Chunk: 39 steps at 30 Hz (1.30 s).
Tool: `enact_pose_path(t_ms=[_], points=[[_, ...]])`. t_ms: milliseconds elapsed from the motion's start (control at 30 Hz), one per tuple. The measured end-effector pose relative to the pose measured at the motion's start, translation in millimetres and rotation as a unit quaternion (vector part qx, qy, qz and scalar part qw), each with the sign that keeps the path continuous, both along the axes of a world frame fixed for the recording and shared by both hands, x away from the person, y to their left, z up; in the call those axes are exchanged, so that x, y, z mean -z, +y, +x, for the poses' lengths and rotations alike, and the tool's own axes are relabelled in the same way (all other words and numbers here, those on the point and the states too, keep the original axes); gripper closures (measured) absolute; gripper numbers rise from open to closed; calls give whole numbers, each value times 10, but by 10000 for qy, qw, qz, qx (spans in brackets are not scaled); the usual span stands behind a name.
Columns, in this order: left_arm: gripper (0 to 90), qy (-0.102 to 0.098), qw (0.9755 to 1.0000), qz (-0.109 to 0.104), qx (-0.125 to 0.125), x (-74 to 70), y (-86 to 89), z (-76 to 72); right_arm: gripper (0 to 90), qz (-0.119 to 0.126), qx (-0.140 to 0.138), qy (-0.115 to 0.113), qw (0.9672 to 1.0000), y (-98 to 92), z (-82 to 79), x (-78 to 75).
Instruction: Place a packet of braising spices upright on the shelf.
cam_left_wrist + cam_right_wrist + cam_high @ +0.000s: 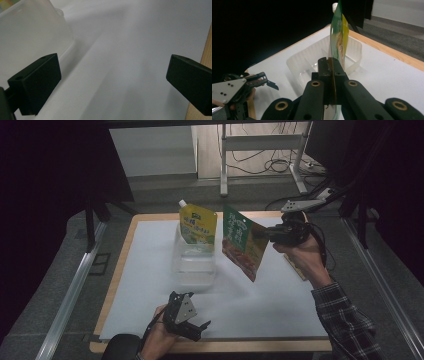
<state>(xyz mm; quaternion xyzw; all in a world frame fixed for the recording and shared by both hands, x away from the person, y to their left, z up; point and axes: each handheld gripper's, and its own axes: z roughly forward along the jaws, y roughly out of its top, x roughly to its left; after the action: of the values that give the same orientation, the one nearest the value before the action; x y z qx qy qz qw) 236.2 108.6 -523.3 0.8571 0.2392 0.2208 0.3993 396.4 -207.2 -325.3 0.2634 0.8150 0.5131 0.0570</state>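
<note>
- Green pouch (243, 242) is hanging in the air over the white mat (260, 305), just right of the clear plastic tray (194, 265), tilted w/ its lower corner pointing down toward the mat.
- Right gripper (270, 234) is clamping the pouch's edge, jaws closed tight on it; in the right gripper view the pouch (336, 47) is standing edge-on betw. the jaws.
- Yellow spouted pouch (198, 224) is standing upright in the tray, leaning on its far end.
- Left gripper (202, 330) is resting at the near edge of the table (120, 265), jaws wide apart, nothing betw. them.
- In the left gripper view the tray wall (32, 37) is sitting just beyond the left jaw.
</note>
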Motion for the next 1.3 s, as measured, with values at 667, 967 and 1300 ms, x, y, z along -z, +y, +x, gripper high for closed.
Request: enact_pose_path(t_ms=[667, 967, 1300], points=[[0, 25, 10000, 25, 64, -1, -6, -5, 892, 43, -638, 1, 9980, 399, 173, -266], [0, 25, 9999, 35, 112, 3, -13, -8, 892, -116, -842, -49, 9964, 685, 346, -290], [0, 36, 9999, 23, 145, 4, -16, -11, 892, -227, -1006, -50, 9947, 987, 555, -242]])
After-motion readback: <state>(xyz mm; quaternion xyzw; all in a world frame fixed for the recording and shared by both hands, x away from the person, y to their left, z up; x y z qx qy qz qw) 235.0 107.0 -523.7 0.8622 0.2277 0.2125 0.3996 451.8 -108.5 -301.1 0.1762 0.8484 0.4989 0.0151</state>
